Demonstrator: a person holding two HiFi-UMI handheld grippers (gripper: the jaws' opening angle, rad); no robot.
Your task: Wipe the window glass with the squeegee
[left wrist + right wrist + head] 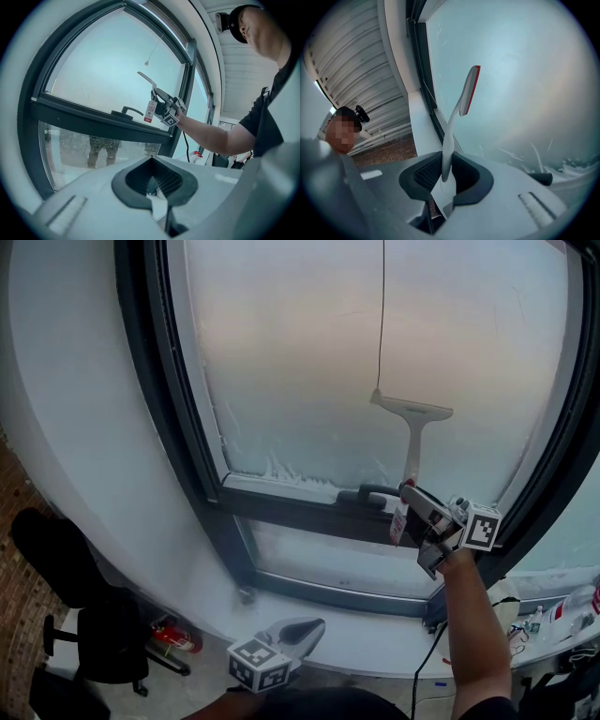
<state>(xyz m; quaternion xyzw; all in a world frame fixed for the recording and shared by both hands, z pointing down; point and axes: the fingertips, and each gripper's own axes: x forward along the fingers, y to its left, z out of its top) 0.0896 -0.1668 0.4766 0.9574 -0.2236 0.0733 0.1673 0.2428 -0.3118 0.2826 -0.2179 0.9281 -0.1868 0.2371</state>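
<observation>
The white squeegee stands upright against the window glass, blade at the top. My right gripper is shut on the squeegee's handle, below the blade. In the right gripper view the squeegee rises from between the jaws, its red-edged blade turned to the glass. My left gripper hangs low by the sill, shut and empty. The left gripper view shows its jaws closed, with the squeegee and right gripper far off at the pane.
A dark window handle sits on the frame just left of the right gripper. A thin cord hangs down the glass. Soap streaks line the pane's bottom edge. A black chair stands on the floor at the left, bottles at the right.
</observation>
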